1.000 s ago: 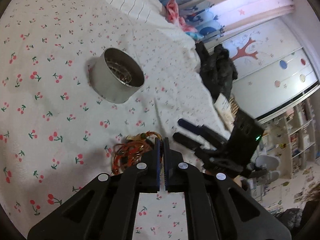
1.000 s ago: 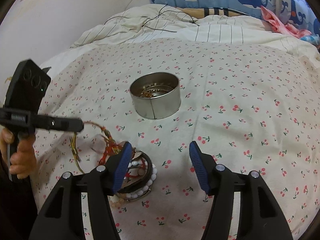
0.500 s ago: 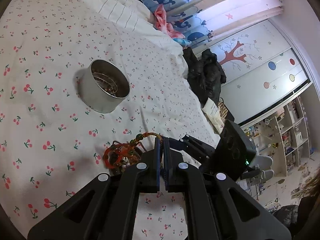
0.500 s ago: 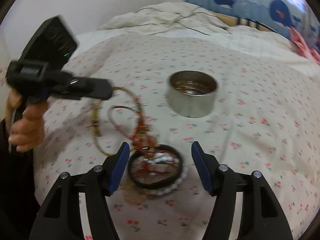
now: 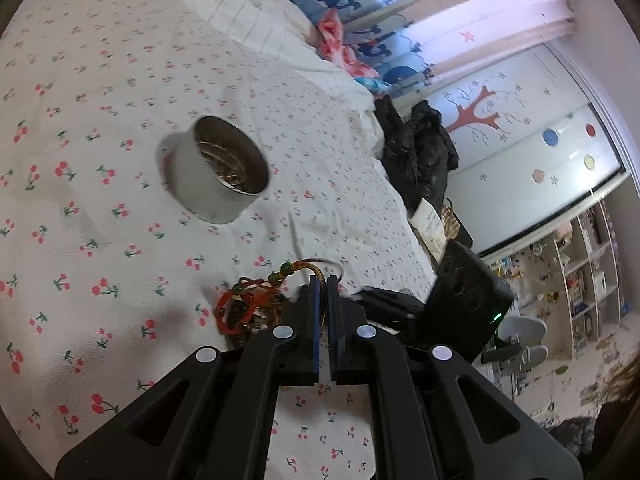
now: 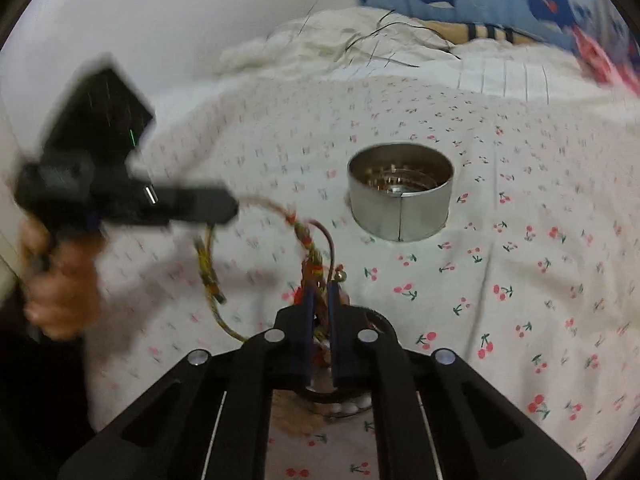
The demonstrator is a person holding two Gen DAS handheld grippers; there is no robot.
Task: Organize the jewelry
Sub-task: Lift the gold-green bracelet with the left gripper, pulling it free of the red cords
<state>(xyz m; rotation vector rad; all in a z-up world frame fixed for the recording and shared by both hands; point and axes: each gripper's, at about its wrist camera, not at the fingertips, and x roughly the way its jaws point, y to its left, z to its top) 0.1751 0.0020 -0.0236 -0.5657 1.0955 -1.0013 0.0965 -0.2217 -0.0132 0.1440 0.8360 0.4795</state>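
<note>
A round metal tin [image 5: 222, 174] with jewelry inside stands on the cherry-print bed sheet; it also shows in the right wrist view [image 6: 400, 196]. My left gripper [image 5: 324, 280] is shut on a braided cord bracelet [image 5: 306, 268] and holds it above the sheet; its cord [image 6: 300, 228] loops down to a tangled red and orange pile [image 5: 250, 310]. My right gripper [image 6: 320, 294] is shut on the red tangle [image 6: 318, 270] above a black bangle and white bead bracelet [image 6: 348, 406].
Rumpled white bedding [image 6: 360, 48] lies behind the tin. A black heap of clothes [image 5: 420, 156] sits off the bed's far edge, with a wardrobe [image 5: 520, 128] and shelves [image 5: 580, 272] beyond. The right gripper's body [image 5: 464, 292] is close beside my left gripper.
My right gripper has closed from wide open onto the tangle. My left gripper has lifted further with the bracelet cord, stretching it out of the pile.
</note>
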